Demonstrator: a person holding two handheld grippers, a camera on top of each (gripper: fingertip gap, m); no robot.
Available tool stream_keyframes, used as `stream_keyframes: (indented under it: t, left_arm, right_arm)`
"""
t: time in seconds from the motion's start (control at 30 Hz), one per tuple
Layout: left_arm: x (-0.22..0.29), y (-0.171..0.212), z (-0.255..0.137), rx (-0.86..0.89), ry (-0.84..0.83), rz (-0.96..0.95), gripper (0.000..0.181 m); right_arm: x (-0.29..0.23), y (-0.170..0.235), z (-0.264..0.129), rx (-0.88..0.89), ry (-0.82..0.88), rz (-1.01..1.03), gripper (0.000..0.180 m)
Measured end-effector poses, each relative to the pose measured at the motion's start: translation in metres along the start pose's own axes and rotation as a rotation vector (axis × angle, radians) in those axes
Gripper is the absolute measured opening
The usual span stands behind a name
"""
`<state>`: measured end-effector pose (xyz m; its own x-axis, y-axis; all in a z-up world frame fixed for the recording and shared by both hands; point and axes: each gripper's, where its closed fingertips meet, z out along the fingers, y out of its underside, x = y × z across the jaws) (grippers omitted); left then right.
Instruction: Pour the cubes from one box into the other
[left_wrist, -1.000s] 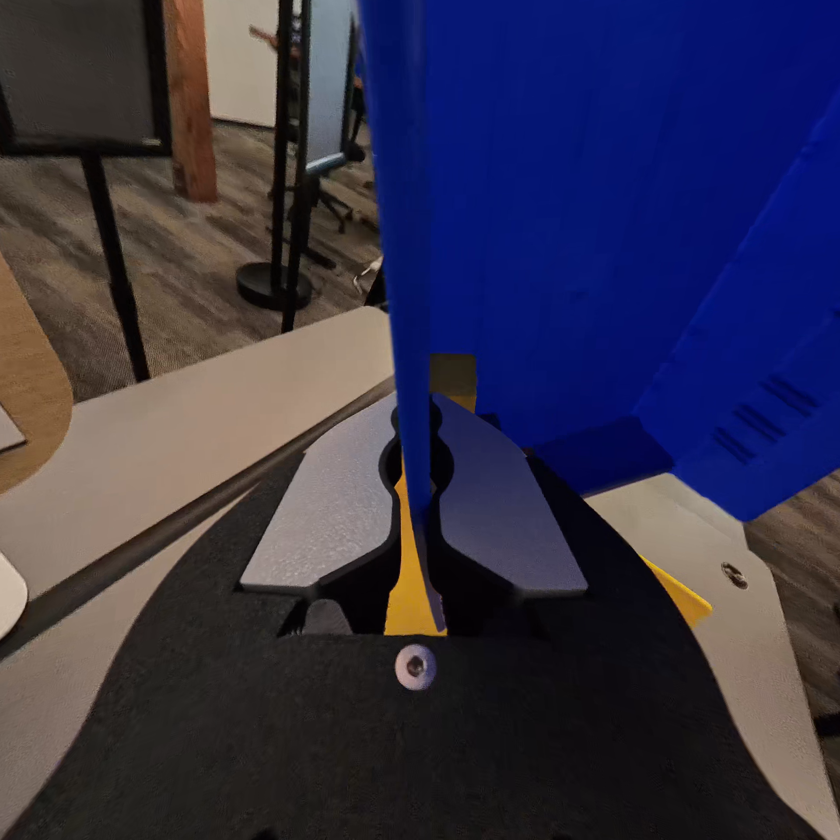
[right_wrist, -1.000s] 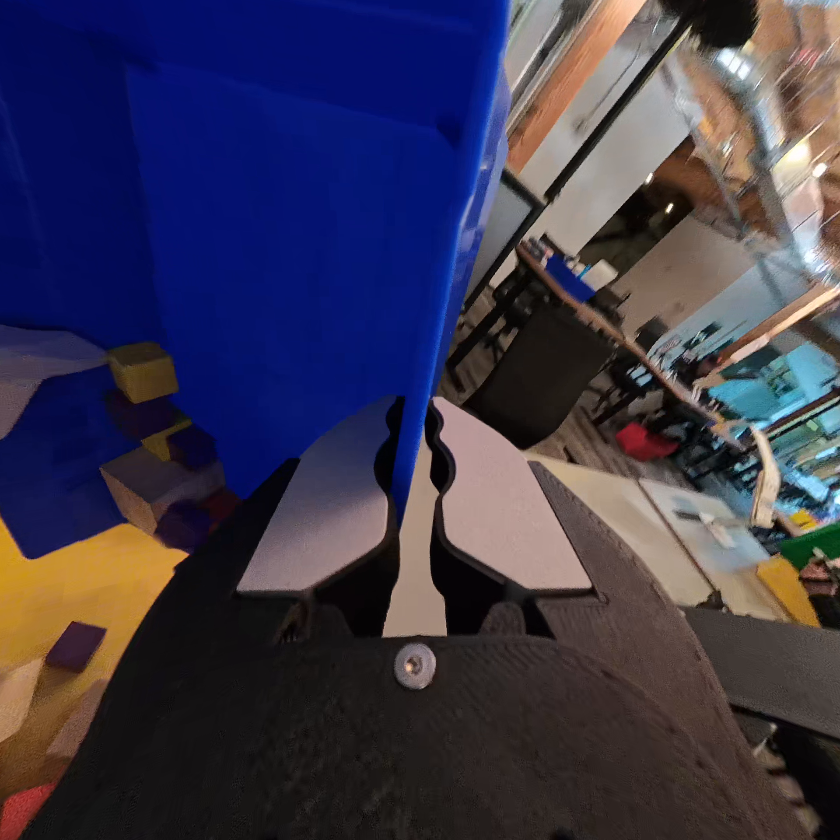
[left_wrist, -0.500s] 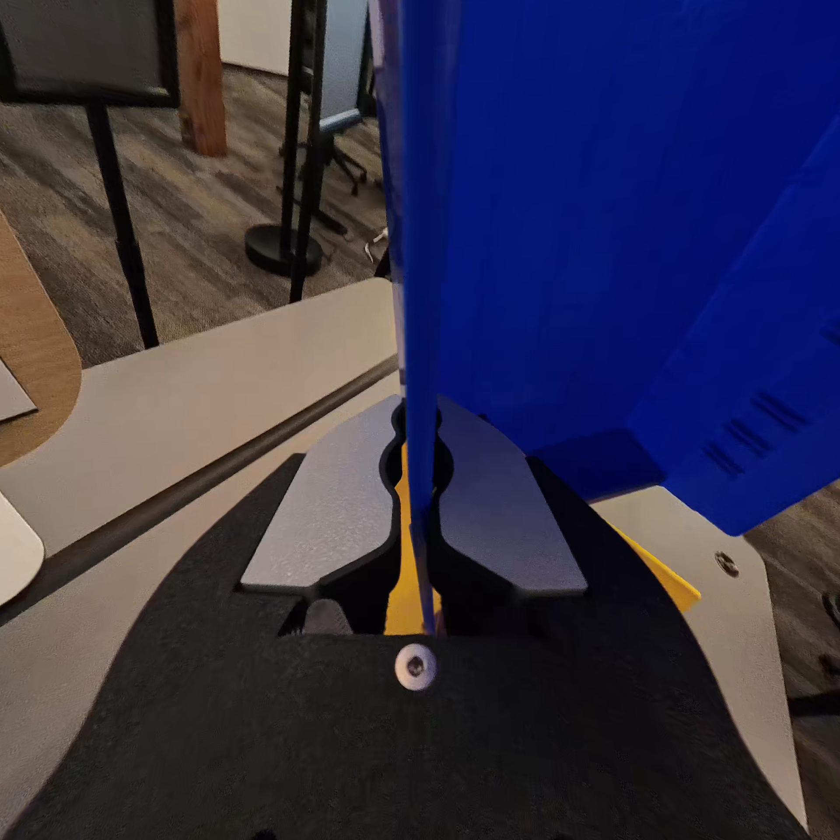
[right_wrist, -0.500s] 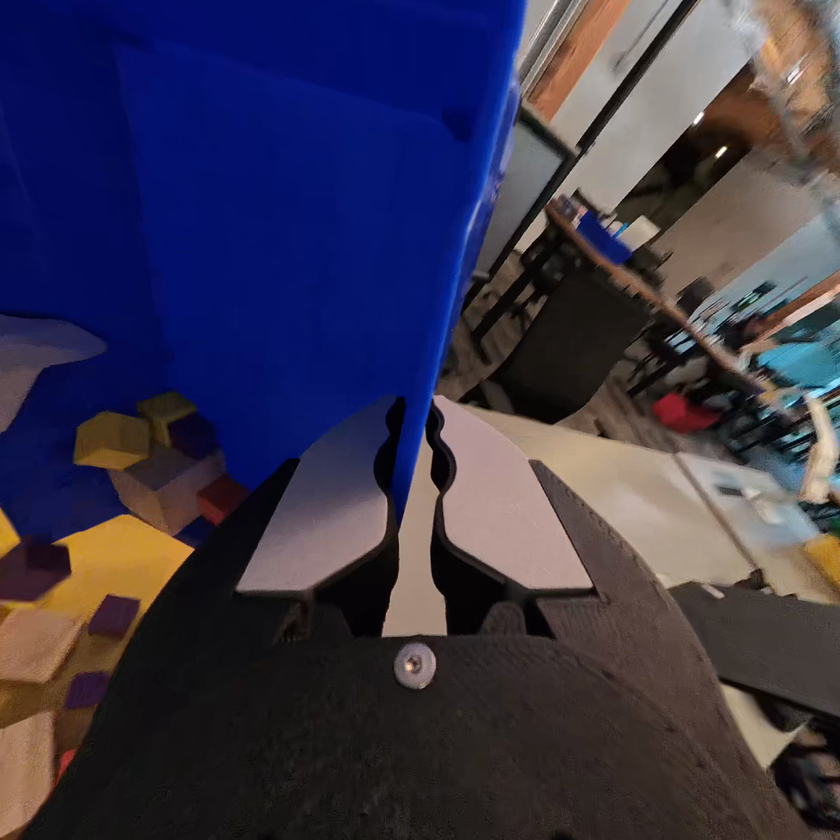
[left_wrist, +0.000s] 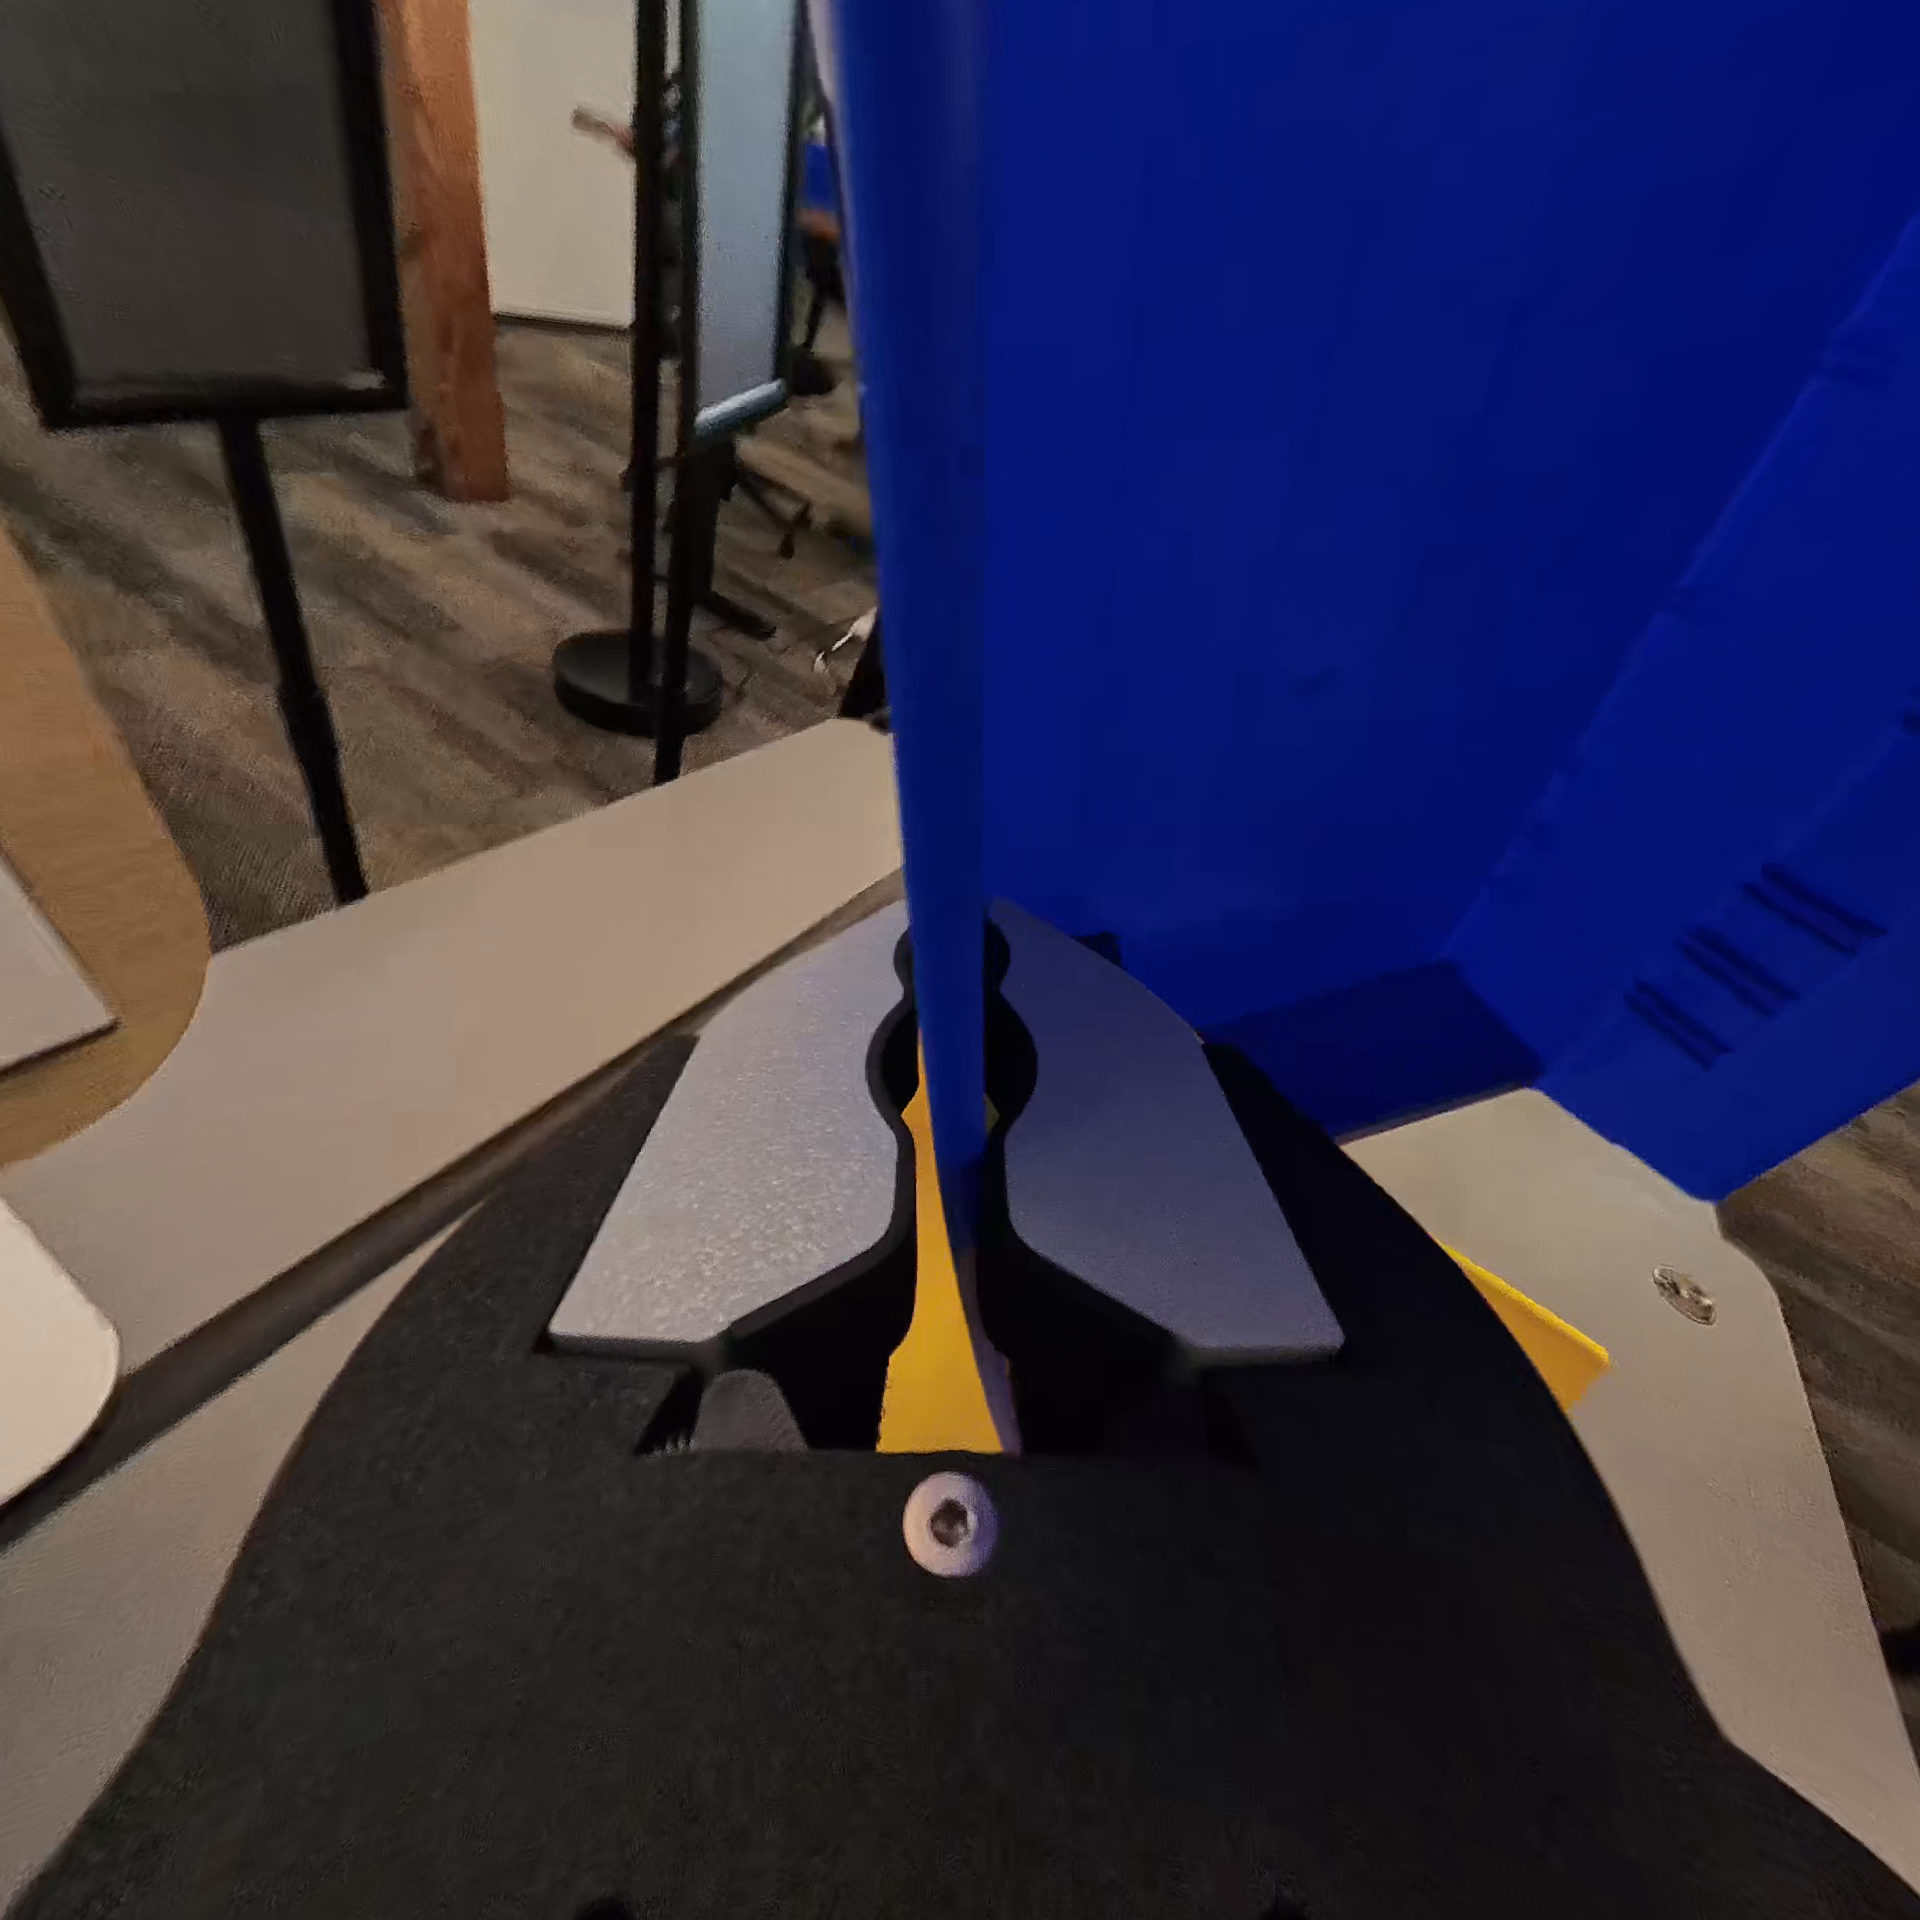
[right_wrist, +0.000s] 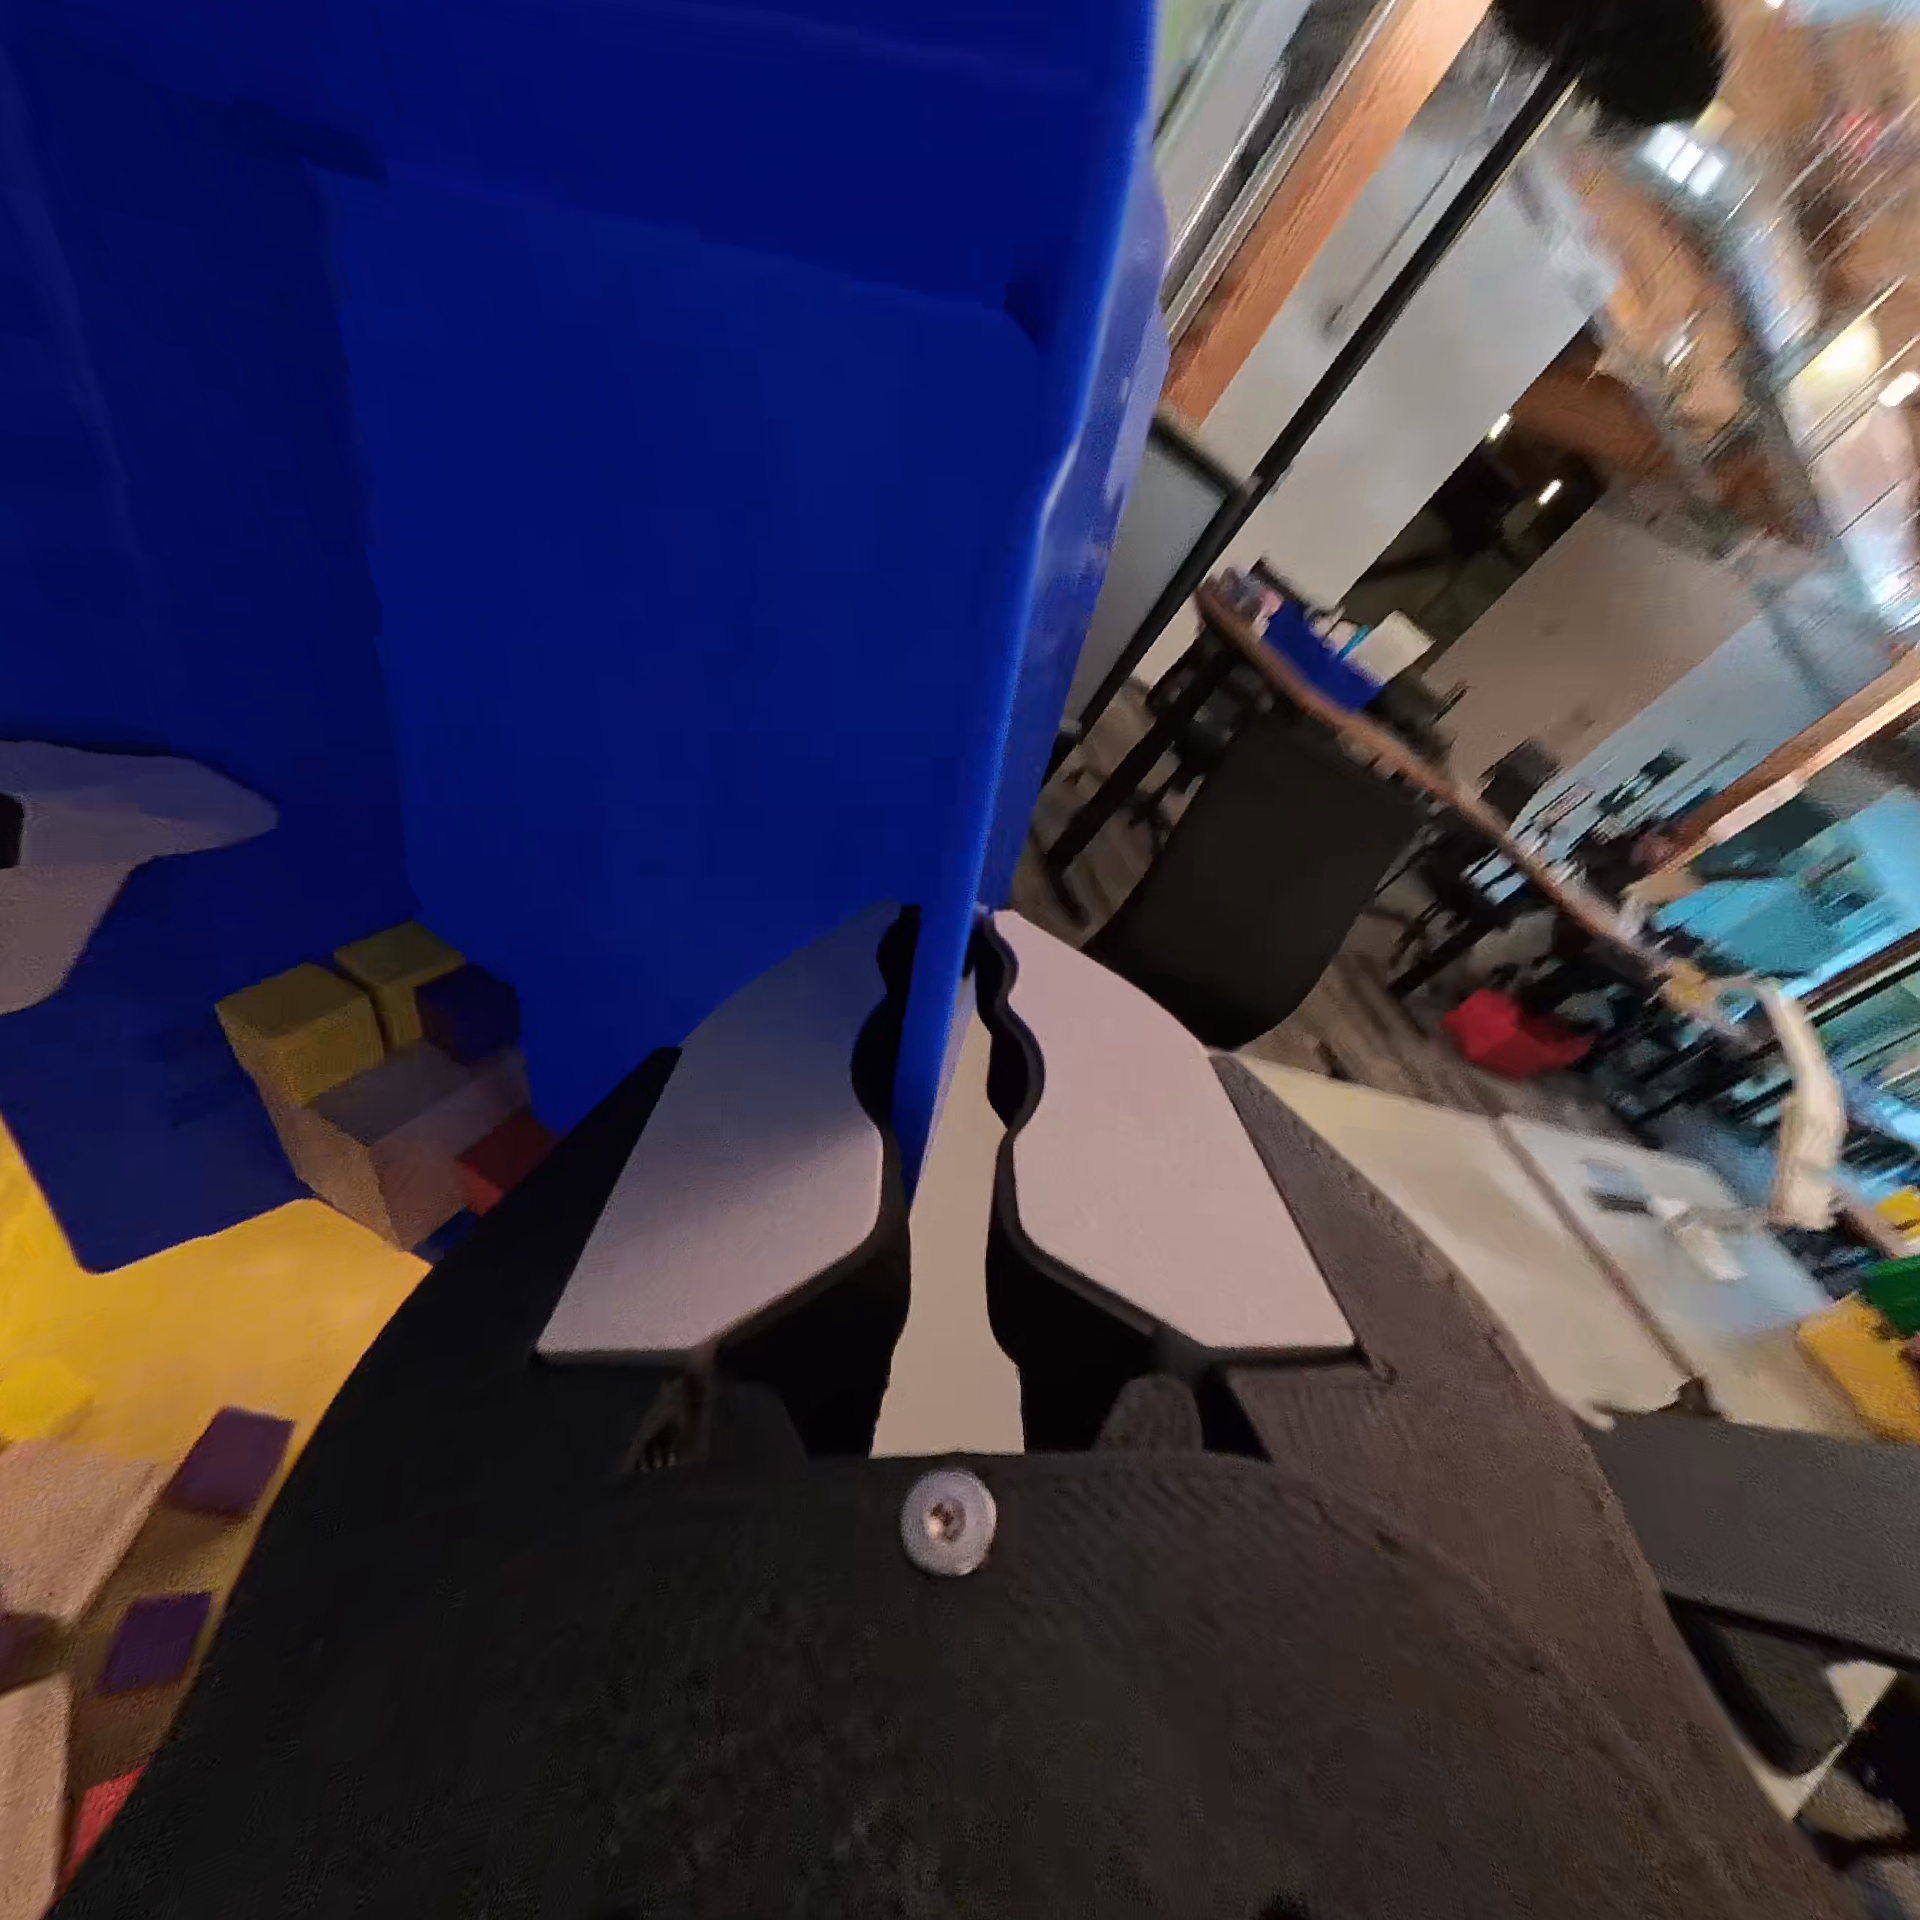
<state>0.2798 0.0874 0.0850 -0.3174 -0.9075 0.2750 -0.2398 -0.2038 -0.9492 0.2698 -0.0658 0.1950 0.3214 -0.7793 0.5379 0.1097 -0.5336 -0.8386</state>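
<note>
Both grippers pinch smooth blue box (left_wrist: 1351, 468) walls — cubes (right_wrist: 343, 1049), seemingly foam, inside.

The left gripper (left_wrist: 951, 1049) has a rough black plastic body filling the bottom of the frame, two flat grey fingers (left_wrist: 727, 1174) with wavy inner edges, and one small silver screw (left_wrist: 948, 1524). The right gripper (right_wrist: 940, 1039) looks the same.

There is one blue box (right_wrist: 675, 520). There is one yellow box (right_wrist: 208, 1309) under it. Two tongs show, the left tongs (left_wrist: 951, 1049) and the right tongs (right_wrist: 940, 1039), one on each side wall of the blue box.

Inside the blue box I count two yellow cubes (right_wrist: 301, 1023), one purple cube (right_wrist: 468, 1008), one red cube (right_wrist: 504, 1148) and one big tan cube (right_wrist: 353, 1164). In the yellow box I can count two purple cubes (right_wrist: 223, 1444); the others are too blurry to count.
</note>
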Motion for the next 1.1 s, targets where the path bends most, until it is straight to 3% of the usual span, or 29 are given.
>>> stream_keyframes:
  t: [0.07, 0.2, 0.3, 0.4, 0.53, 0.63, 0.77, 0.87, 1.0, 1.1]
  left_arm:
    - [0.002, -0.007, 0.002, 0.043, 0.012, 0.025, 0.006]
    - [-0.002, 0.003, 0.006, -0.033, -0.01, -0.021, 0.006]
    - [0.004, -0.006, 0.003, 0.079, 0.005, 0.06, 0.007]
    - [-0.004, 0.008, 0.01, -0.033, -0.02, -0.023, 0.007]
    - [-0.001, 0.0, 0.005, 0.066, -0.009, 0.044, 0.007]
    - [-0.005, 0.005, 0.005, 0.006, -0.024, -0.013, 0.006]
    - [0.002, -0.01, 0.0, 0.126, 0.016, 0.03, 0.006]
    - [-0.005, 0.001, 0.005, 0.016, -0.026, -0.009, 0.006]
    - [0.008, -0.012, -0.002, 0.126, -0.006, 0.105, 0.006]
    - [0.005, -0.006, 0.003, 0.033, -0.014, 0.02, 0.006]
  right_arm:
    - [0.005, -0.011, -0.007, 0.071, 0.048, -0.045, 0.01]
    - [0.001, 0.009, 0.007, -0.044, 0.003, 0.019, 0.01]
    - [0.006, -0.009, -0.011, 0.099, 0.07, -0.054, 0.009]
    - [0.001, 0.015, 0.012, -0.037, 0.004, 0.012, 0.01]
    - [0.001, -0.001, -0.003, 0.096, 0.054, -0.057, 0.01]
    - [-0.003, 0.012, 0.007, 0.004, 0.001, 0.008, 0.011]
    - [-0.001, -0.011, -0.017, 0.143, 0.07, -0.076, 0.011]
    - [-0.003, 0.01, 0.004, 0.03, 0.016, -0.001, 0.012]
    - [0.005, -0.006, -0.019, 0.158, 0.071, -0.046, 0.011]
    - [0.005, 0.006, -0.005, 0.062, 0.027, 0.005, 0.012]
